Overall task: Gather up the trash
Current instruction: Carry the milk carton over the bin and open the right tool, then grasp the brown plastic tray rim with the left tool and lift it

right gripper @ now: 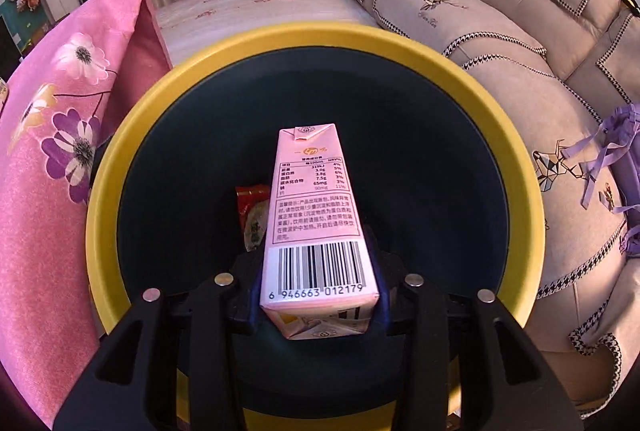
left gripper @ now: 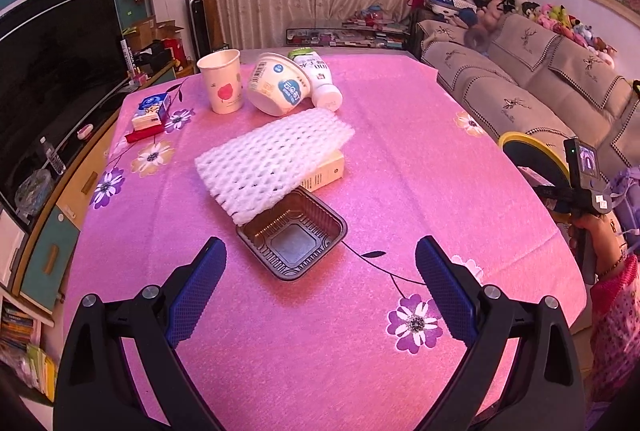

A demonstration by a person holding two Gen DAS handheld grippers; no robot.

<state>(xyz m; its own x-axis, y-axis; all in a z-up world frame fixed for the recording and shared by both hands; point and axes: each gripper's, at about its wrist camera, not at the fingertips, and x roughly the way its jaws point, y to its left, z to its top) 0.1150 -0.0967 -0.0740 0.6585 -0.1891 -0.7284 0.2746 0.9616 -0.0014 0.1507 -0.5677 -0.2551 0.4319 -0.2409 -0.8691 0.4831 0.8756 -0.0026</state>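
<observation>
A: What was in the bin (right gripper: pixel 304 43)?

B: A red wrapper (right gripper: pixel 250 209) lay on its dark bottom. The right tongs (right gripper: pixel 320 271) gripped a pink carton (right gripper: pixel 316 215) by its sides, held over the bin's mouth, pointing down into it.

A: And the left tongs (left gripper: pixel 320 255)?

B: Spread wide with nothing in them, over the tabletop (left gripper: pixel 420 159). A brown tray (left gripper: pixel 294 235), nothing in it, sat just ahead between the tips, a white foam net (left gripper: pixel 272 155) overlapping its far edge. Further back stood a paper cup (left gripper: pixel 222 81), beside a tipped bowl (left gripper: pixel 276 85) and a bottle (left gripper: pixel 320 77).

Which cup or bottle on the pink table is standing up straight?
The white paper cup with the pink apple print stands upright, mouth up. The white yogurt tub and the green-capped white bottle beside it lie tipped over.
</observation>
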